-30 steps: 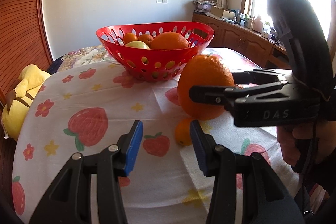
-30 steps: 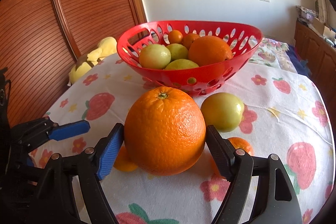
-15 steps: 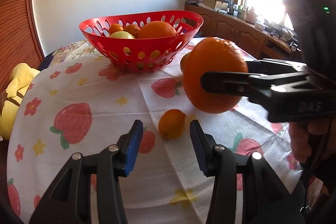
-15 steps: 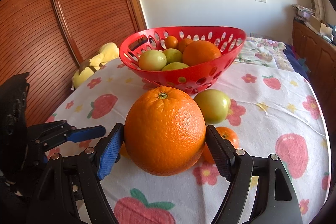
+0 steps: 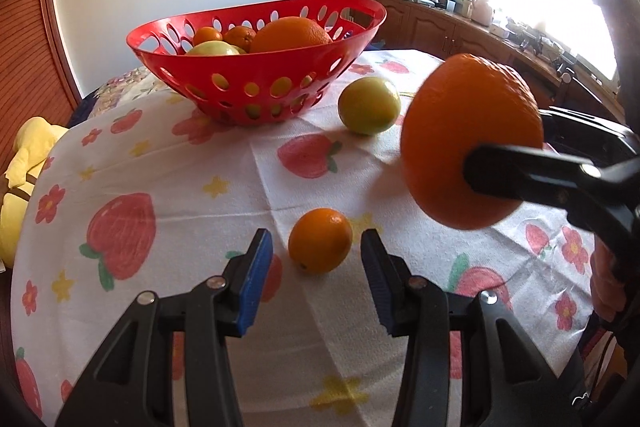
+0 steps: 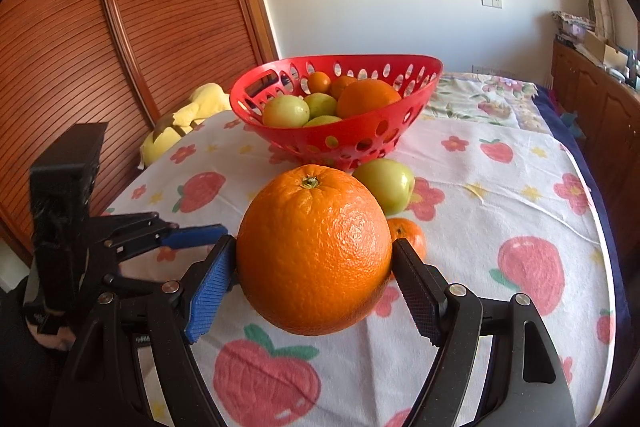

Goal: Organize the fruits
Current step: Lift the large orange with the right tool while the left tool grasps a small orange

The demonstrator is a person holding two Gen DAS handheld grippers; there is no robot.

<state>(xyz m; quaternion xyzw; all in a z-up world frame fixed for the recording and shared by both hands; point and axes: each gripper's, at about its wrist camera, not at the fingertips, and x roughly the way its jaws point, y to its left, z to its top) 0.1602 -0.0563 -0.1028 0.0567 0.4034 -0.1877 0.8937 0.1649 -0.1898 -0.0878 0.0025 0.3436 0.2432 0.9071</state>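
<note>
Lifted clear of cloth: large orange (image 6: 314,249), clamped in right gripper (image 6: 314,267) | left gripper (image 5: 316,267) gaping, empty | small orange (image 5: 320,241) on tablecloth (image 5: 160,163), dead ahead between jaws | red basket (image 5: 256,79) beyond

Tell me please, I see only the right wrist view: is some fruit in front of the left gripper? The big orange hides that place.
Observer: Yes, a small orange lies on the cloth there.
Operator: Do the jaws press it?
Observer: No. The left gripper is open, with a gap on each side.
Operator: Is the big orange off the cloth?
Observer: It seems so: the big orange hangs in the right gripper, above its shadow.
</note>
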